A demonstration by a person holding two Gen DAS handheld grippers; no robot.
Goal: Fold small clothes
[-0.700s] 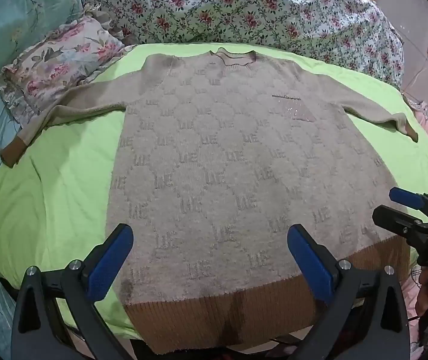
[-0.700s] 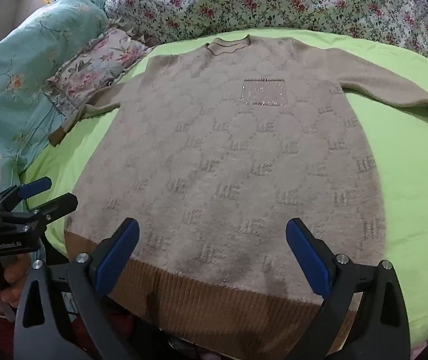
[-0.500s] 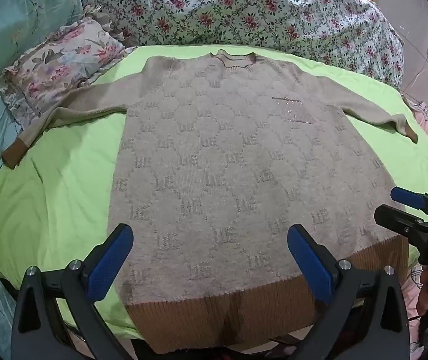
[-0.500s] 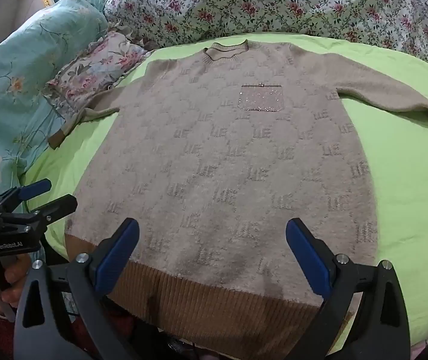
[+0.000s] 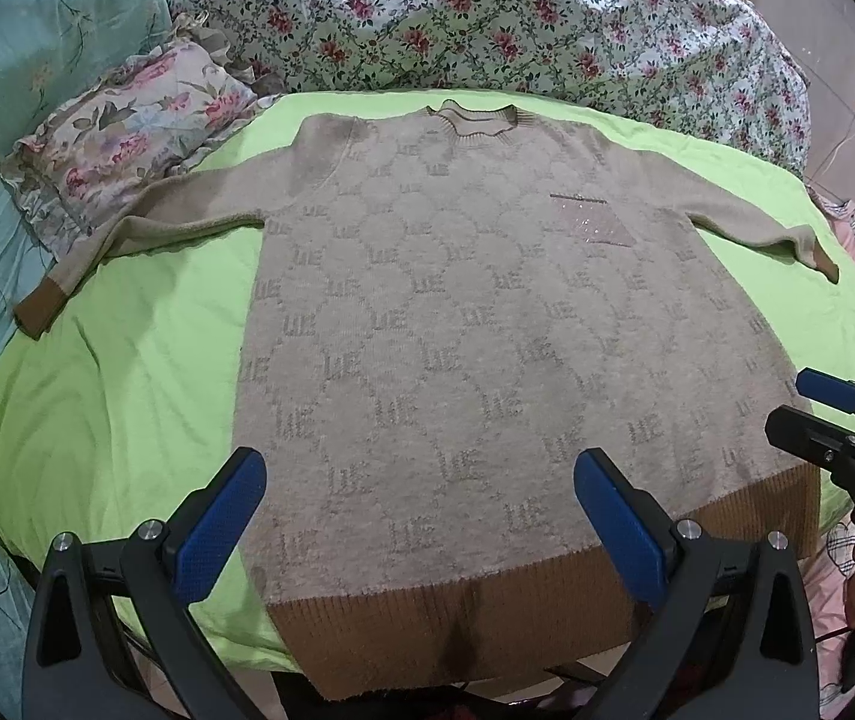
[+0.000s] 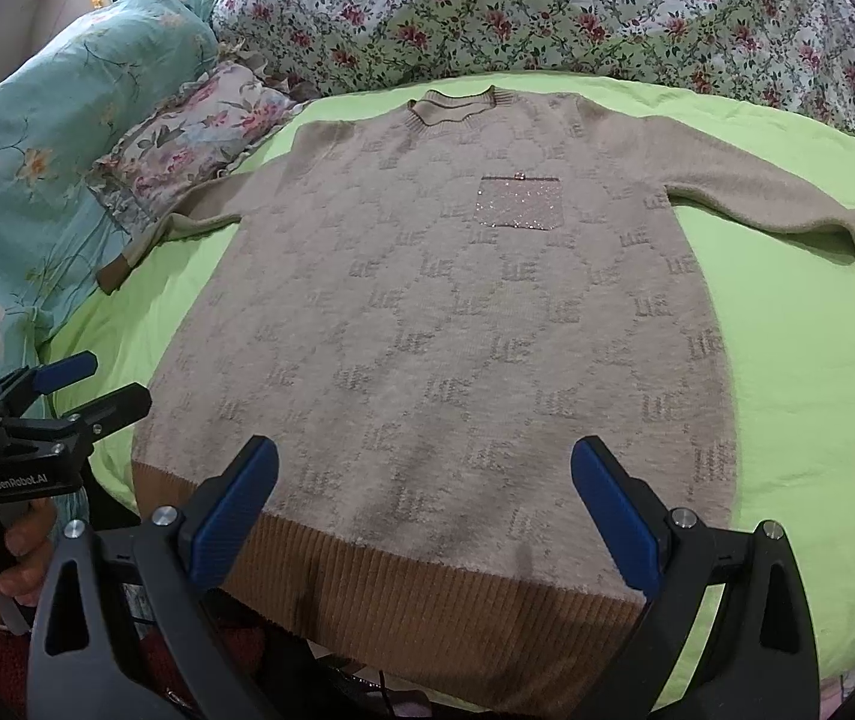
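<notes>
A beige knit sweater with a brown ribbed hem lies flat, face up, on a lime green sheet, sleeves spread to both sides. It also shows in the right wrist view, with a sparkly chest pocket. My left gripper is open and empty above the hem's left part. My right gripper is open and empty above the hem's right part. Each gripper shows in the other's view, the right one and the left one.
A floral pillow lies at the sweater's left sleeve. A floral quilt is heaped behind the collar. Teal bedding lies to the left. The bed's near edge runs under the hem.
Both grippers have pulled back slightly, so the sweater sits a little farther off. The sweater has not moved.
</notes>
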